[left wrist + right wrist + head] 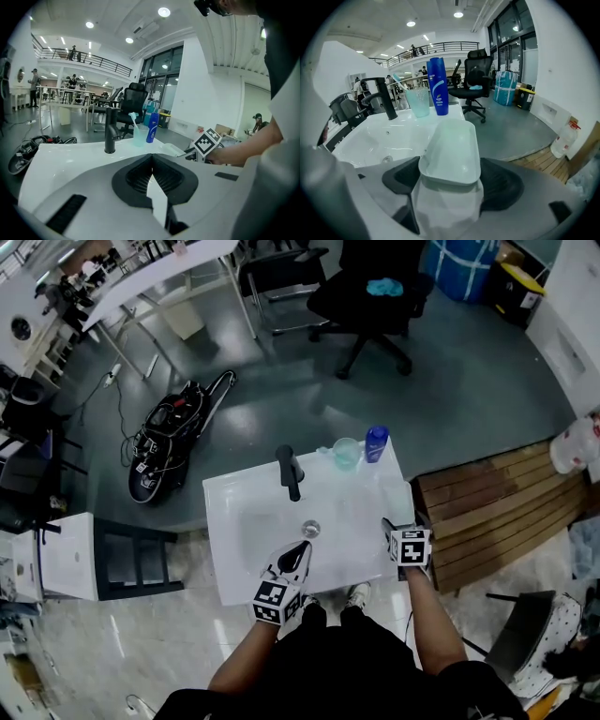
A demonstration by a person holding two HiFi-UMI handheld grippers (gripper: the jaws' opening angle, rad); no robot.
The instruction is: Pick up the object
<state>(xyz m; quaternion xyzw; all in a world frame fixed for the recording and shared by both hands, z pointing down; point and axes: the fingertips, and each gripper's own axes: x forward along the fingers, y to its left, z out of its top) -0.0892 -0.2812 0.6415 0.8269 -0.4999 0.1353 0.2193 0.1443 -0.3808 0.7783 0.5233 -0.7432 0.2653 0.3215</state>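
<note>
The task's thing is a pale soap dish (pixel 451 150), a shallow oblong tray on the right-hand strip of the white counter (pixel 234 563), beside the basin. Its long axis runs straight away from the right gripper (pixel 450 177), in line with the gripper's own axis, and its far end points toward the blue bottle (pixel 438 86) and the cup (pixel 417 102) at the back.

Right gripper: the jaws stand wide, one against each long wall at the dish's near end. No gap shows on either side, so the gripper reads as clamped on the dish (contact judged from the right gripper view only).

Left gripper (pixel 151 174): jaws closed together, holding nothing. It sits at the front edge of the counter, facing the black faucet (pixel 110 131), well apart from the dish.

The right gripper is therefore the working one. The coming move is judged to be a straight lift; with the hold at one end only, the far end may sag.
</note>
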